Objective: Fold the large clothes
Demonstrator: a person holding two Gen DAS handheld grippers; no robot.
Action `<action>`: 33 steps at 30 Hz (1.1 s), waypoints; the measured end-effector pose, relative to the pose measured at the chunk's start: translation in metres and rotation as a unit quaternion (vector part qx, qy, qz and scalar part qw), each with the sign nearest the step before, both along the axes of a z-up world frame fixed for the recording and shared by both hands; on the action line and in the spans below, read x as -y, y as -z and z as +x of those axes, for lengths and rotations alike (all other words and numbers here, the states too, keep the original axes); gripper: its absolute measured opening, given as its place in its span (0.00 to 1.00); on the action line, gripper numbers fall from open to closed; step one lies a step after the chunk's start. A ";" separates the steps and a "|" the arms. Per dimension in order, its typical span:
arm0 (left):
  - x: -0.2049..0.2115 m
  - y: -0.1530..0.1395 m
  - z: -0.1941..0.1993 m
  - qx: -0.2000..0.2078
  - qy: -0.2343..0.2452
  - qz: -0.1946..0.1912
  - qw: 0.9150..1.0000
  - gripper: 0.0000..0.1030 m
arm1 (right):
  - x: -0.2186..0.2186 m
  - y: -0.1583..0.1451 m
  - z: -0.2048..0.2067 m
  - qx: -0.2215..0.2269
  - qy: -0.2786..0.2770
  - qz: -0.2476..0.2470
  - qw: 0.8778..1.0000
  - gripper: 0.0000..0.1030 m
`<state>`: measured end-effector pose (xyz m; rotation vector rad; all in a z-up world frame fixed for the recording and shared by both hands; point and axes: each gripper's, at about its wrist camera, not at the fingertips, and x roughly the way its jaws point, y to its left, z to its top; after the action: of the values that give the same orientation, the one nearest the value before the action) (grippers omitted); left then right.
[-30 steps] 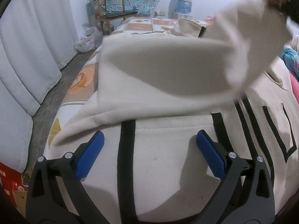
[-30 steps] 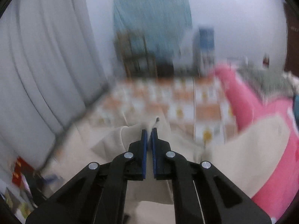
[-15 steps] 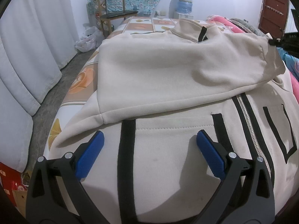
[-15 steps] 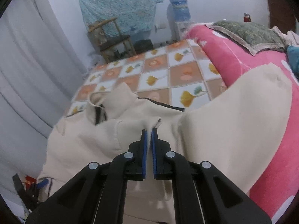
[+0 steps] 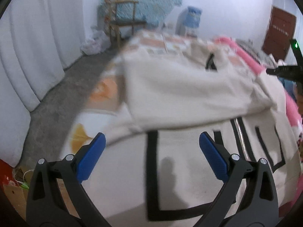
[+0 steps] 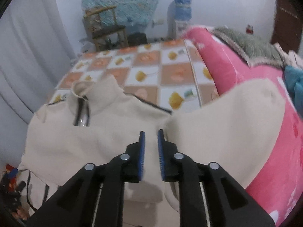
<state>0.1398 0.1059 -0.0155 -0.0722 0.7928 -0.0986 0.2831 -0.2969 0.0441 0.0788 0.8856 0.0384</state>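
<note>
The cream jacket (image 5: 189,170) lies spread on the bed (image 6: 170,75), its black-trimmed front facing up with the zip (image 5: 241,138) running down the right side of the left wrist view. One sleeve (image 5: 189,94) is folded across the chest, lying flat over the body from the left shoulder toward the zip (the collar (image 6: 94,92) sits at the far end, toward the checked bedsheet).

The right gripper (image 6: 151,151) hangs just above the sleeve's end; its jaws are opening, a narrow gap between the blue pads and no cloth caught in it. The left gripper (image 5: 151,155) hovers over the jacket's lower front, jaws wide apart and empty. A pink blanket (image 6: 255,94) lies beside the jacket on the right.
</note>
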 end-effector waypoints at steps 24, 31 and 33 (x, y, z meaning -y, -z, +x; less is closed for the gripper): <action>-0.069 0.011 0.194 -0.112 -0.025 -0.158 0.981 0.41 | 0.013 0.055 -0.042 -0.058 0.011 0.055 0.997 0.44; -0.061 0.016 0.206 -0.098 -0.012 -0.145 0.984 0.05 | 0.009 0.058 -0.042 -0.054 -0.002 0.052 0.997 0.44; -0.068 0.007 0.201 -0.071 -0.003 -0.167 0.983 0.04 | 0.009 0.058 -0.041 -0.053 -0.005 0.051 0.997 0.44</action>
<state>0.3410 0.1735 -0.0227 -0.4029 0.9125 -0.2220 0.2419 -0.3059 -0.0143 0.1724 0.9898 0.0889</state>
